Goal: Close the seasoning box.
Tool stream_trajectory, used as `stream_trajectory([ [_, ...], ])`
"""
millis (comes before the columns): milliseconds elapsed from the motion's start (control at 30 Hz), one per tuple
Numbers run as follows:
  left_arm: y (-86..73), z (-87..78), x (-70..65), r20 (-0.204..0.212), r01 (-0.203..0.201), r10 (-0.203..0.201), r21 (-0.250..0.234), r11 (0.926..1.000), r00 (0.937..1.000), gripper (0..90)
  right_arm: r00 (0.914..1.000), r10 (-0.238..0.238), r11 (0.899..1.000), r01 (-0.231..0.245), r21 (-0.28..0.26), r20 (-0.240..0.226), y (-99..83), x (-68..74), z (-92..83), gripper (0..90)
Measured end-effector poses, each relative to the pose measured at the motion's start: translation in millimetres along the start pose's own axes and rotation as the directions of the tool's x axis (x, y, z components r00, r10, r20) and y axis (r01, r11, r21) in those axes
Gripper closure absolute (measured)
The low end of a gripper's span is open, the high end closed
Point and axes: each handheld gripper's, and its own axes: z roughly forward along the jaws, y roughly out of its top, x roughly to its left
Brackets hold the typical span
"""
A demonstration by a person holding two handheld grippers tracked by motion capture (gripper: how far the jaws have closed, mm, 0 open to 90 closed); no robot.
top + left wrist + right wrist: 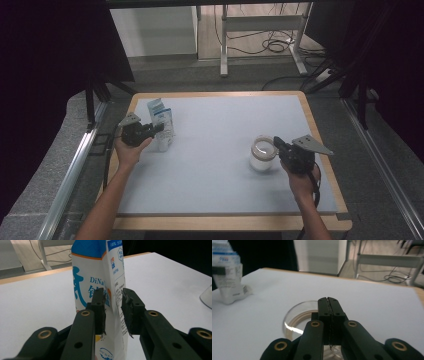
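Note:
A white and blue printed pouch (163,120) stands upright at the left of the white table (220,115). My left gripper (159,129) reaches it from the left. In the left gripper view the pads pinch a fold of the pouch (97,272), so the left gripper (113,302) is shut on it. A clear glass jar (262,154) stands open-topped at the right. My right gripper (276,143) sits just right of its rim. In the right gripper view the right gripper (329,301) is shut, jaws pressed together, over the near rim of the jar (294,317). The pouch (229,277) shows far left there.
The table has a wooden border (320,145). Metal rails (75,165) run along both sides below it. A desk frame (260,30) and floor cables (275,45) lie beyond the far edge, and dark curtains (50,50) hang left and right.

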Motion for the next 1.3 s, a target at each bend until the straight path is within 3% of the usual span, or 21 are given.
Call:
stream_trajectory([
  [200,0.4,0.0,0.8,-0.005,0.006,-0.006,0.002,1.0,1.0,72.0,0.9987,-0.023,0.998,0.026,0.052,-0.044,-3.0,8.9,13.6,90.0],
  [500,0.3,1.5,0.0,-0.002,0.006,-0.006,0.003,1.0,1.0,71.8,0.9982,-0.023,0.999,0.026,0.045,-0.056,-2.4,7.4,10.1,90.0],
  [767,0.3,1.4,0.5,-0.005,0.006,-0.006,0.006,1.0,1.0,70.5,0.9986,-0.006,1.0,0.007,0.01,-0.052,-8.3,-8.9,-8.7,87.5],
  [1067,-2.6,0.9,2.3,-0.011,0.01,-0.01,0.008,0.9999,0.9999,64.8,0.998,0.063,0.997,-0.063,-0.044,0.003,-24.3,-40.8,-41.9,84.9],
  [1300,-5.2,0.4,3.4,-0.008,0.016,-0.016,0.002,0.9999,0.9998,61.5,0.9955,0.091,0.994,-0.09,-0.063,0.027,-33.4,-54.2,-51.9,84.3],
])
